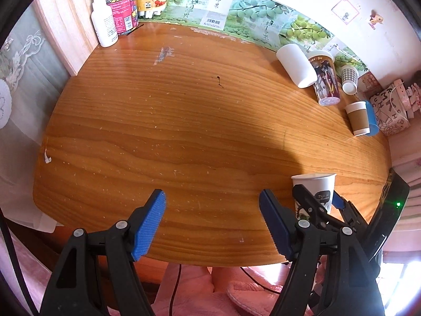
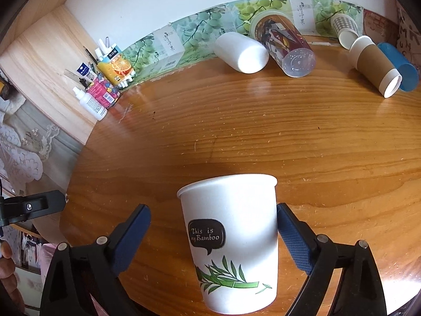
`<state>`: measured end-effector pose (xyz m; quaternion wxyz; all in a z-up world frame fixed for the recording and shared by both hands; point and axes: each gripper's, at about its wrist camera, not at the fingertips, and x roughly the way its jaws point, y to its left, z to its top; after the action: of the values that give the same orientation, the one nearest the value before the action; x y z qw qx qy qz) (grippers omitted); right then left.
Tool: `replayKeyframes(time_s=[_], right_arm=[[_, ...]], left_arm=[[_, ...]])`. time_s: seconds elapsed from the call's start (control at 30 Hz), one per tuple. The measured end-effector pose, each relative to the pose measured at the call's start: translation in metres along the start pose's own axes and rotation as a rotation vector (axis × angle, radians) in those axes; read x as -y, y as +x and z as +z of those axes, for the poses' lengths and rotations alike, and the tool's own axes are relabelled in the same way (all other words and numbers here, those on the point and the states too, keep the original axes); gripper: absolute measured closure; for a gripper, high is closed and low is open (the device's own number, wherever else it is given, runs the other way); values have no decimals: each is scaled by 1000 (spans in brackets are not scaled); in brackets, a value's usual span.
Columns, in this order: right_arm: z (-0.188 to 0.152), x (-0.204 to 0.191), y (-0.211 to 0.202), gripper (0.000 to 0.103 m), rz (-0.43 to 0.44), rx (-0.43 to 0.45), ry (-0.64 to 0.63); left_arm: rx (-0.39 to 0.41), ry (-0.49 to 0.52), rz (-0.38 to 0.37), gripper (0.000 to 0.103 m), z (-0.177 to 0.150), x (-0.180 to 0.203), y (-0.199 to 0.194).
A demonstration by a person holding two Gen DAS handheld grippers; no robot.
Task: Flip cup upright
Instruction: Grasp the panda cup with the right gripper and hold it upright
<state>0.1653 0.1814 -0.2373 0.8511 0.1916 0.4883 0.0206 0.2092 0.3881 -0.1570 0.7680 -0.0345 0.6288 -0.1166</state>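
A white paper cup (image 2: pixel 232 239) with a bamboo print and a black speech bubble stands upright, mouth up, on the wooden table (image 2: pixel 236 131) near its front edge. My right gripper (image 2: pixel 213 239) is open; the cup sits between its blue pads, close to the right pad (image 2: pixel 290 239) and apart from the left one. In the left wrist view the same cup (image 1: pixel 315 187) stands at the lower right, partly hidden by the right gripper's black fingers. My left gripper (image 1: pixel 211 223) is open and empty over the table's front edge.
Several cups lie on their sides at the back right: a white one (image 2: pixel 240 52), a clear printed tumbler (image 2: pixel 284 44), a checked cup (image 2: pixel 344 27), a brown-sleeved cup (image 2: pixel 375 65) and a blue one (image 2: pixel 400 65). A pen holder and white bottle (image 1: pixel 104 23) stand at the back left.
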Motion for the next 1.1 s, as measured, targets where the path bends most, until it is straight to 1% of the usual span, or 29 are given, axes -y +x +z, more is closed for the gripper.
replayKeyframes(time_s=[0.23,0.27,0.33,0.43,0.77,1.1], right_arm=[[2,6,2,17,-44,24,49],[2,8,2,20,-50,27,58],[3,10,2,21,-62,28,83],[3,13,4,28,-65,30,111],[5,19,-10,28,-93,92,123],[10,37,-42,29,-105,212,146]], left_arm=[[-11,42,-14,26,11,-5,5],[-12,52,-16,26,13,-5,6],[-13,69,-18,26,15,-3,7],[-17,99,-23,26,19,1,10],[-37,169,-43,26,26,22,17],[-39,235,-65,26,20,51,18]])
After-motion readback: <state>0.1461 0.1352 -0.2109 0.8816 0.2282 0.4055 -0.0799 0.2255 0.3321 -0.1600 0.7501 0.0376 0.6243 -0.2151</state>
